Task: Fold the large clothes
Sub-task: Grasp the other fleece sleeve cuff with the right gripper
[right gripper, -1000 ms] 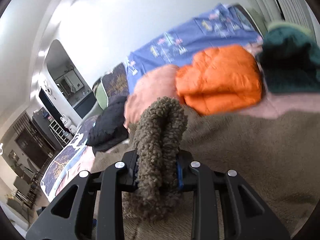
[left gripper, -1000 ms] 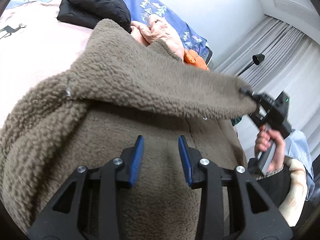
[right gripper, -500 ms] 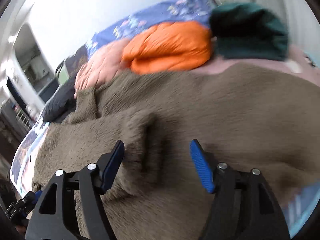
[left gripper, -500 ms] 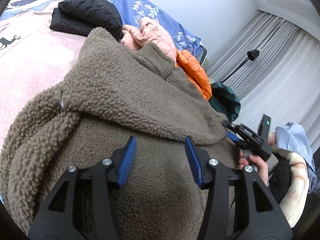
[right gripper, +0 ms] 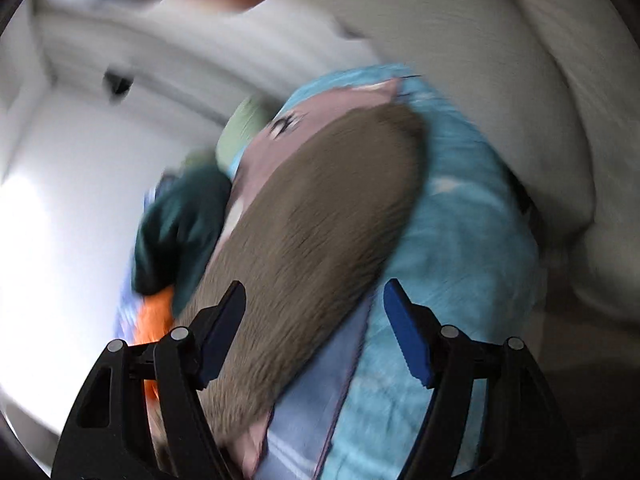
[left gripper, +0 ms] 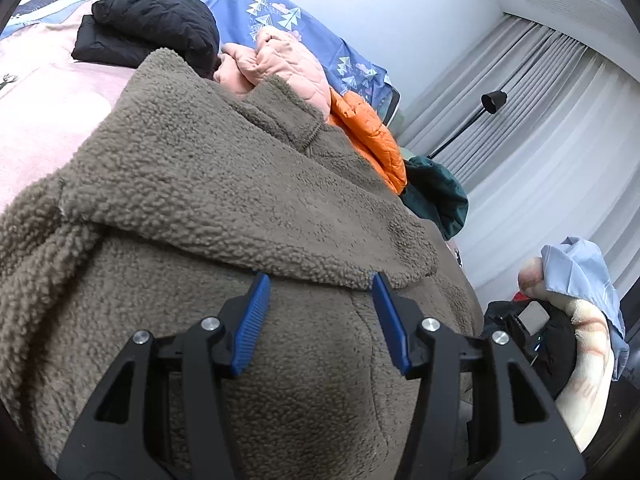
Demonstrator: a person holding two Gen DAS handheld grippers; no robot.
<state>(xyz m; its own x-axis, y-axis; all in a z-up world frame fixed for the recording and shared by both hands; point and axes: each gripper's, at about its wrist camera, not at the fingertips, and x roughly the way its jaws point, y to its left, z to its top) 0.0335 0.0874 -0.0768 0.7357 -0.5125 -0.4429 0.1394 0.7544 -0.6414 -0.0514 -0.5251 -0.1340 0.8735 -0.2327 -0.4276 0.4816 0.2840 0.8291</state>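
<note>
Along the far edge of the pink bedspread [left gripper: 44, 100] we see a black puffer jacket [left gripper: 152, 28], a peach quilted jacket [left gripper: 288, 64] beside it, then an orange puffer jacket [left gripper: 368, 136] and a dark green garment [left gripper: 436, 196] toward the far right corner. A blue tree-print sheet [left gripper: 280, 20] lies behind them. We see grey curtains [left gripper: 540, 128] and a black floor lamp [left gripper: 492, 102] beyond.

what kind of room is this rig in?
Most likely a bedroom: the brown fleece jacket lies on a bed with a pink printed cover, a blue patterned pillow sits against the wall, and long grey curtains hang behind.
</note>
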